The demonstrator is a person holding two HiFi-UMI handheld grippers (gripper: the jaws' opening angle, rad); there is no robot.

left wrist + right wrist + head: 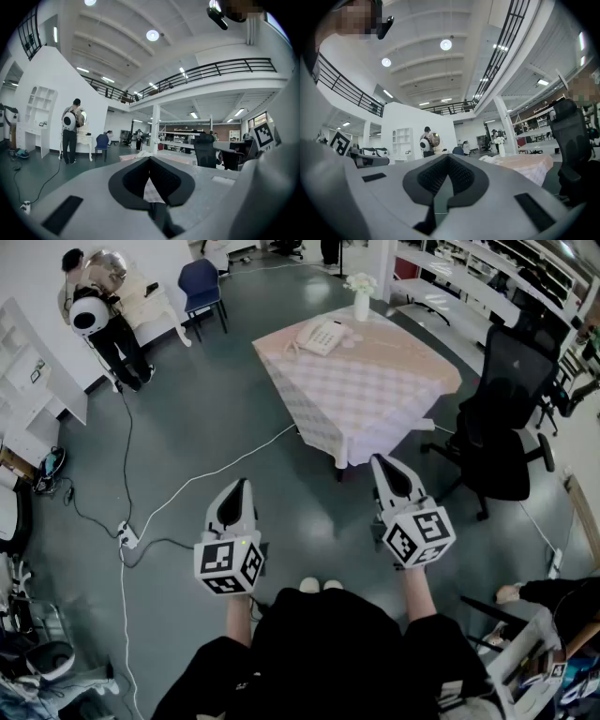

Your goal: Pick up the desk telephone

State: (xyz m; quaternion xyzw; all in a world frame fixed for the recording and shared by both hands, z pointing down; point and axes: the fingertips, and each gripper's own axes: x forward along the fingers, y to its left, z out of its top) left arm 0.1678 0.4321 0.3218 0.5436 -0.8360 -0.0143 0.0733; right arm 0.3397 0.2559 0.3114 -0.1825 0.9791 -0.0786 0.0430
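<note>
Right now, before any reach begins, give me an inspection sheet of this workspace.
Surface: table with a checked cloth, ahead of the person.
Job's things: desk telephone on the table's far side, untouched.
Clutter: vase of white flowers, apart from the phone.
Grippers: left gripper and right gripper shut, empty, short of the table.
Cables: cable across the floor to a power strip.
Surroundings: office chair, blue chair, standing person.

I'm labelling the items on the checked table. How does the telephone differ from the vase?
The desk telephone lies low and flat; the vase stands tall and upright. The desk telephone is wide; the vase is slim and holds white flowers. The desk telephone sits by the table's left edge; the vase stands at its far corner. Both are white.
</note>
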